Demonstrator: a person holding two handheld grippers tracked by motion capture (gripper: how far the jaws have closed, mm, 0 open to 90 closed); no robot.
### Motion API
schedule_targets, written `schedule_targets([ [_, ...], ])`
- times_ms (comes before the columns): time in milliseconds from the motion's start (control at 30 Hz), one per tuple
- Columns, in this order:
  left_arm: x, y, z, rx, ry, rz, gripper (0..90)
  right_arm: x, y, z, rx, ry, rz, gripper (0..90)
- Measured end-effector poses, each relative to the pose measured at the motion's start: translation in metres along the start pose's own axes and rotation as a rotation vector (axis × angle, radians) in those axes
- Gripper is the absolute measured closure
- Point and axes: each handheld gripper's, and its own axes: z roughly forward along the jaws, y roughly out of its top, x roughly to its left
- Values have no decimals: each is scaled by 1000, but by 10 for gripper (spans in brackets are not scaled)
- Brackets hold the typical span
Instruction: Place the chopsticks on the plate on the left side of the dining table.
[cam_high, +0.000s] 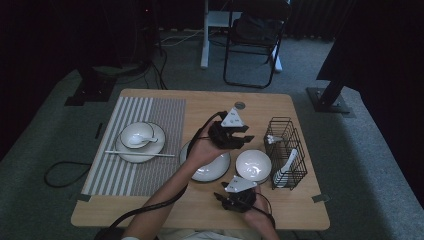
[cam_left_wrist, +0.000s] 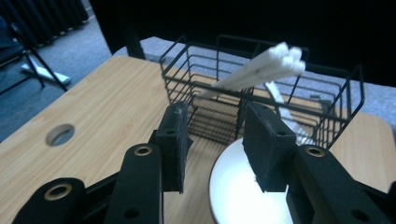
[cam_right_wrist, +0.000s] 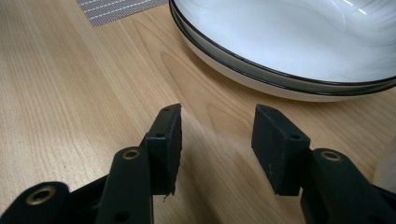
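wire basket (cam_left_wrist: 261, 93): black, boxy, white sticks inside | left gripper (cam_left_wrist: 215, 135): released, empty | right gripper (cam_right_wrist: 217, 140): released, empty

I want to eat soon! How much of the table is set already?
One place looks set: on the striped mat sit a plate with bowl and spoon and chopsticks. Now the left hand-held gripper, open and empty, points at the wire basket holding chopsticks and a spoon. The second plate and bowl still look unplaced; the right hand-held gripper is open beside them.
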Motion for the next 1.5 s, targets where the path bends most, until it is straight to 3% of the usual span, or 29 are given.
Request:
schedule_targets([
  [500,-11,22,16,6,-36,51,620,-1,-2,0,7,-2,13,523],
  [867,-15,28,24,10,-50,54,625,-1,-3,1,9,1,11,523],
  [1267,-12,31,28,12,-14,41,714,-1,-4,1,11,3,8,523],
  [1500,-8,34,40,36,16,25,768,-1,-4,1,8,5,16,521],
])
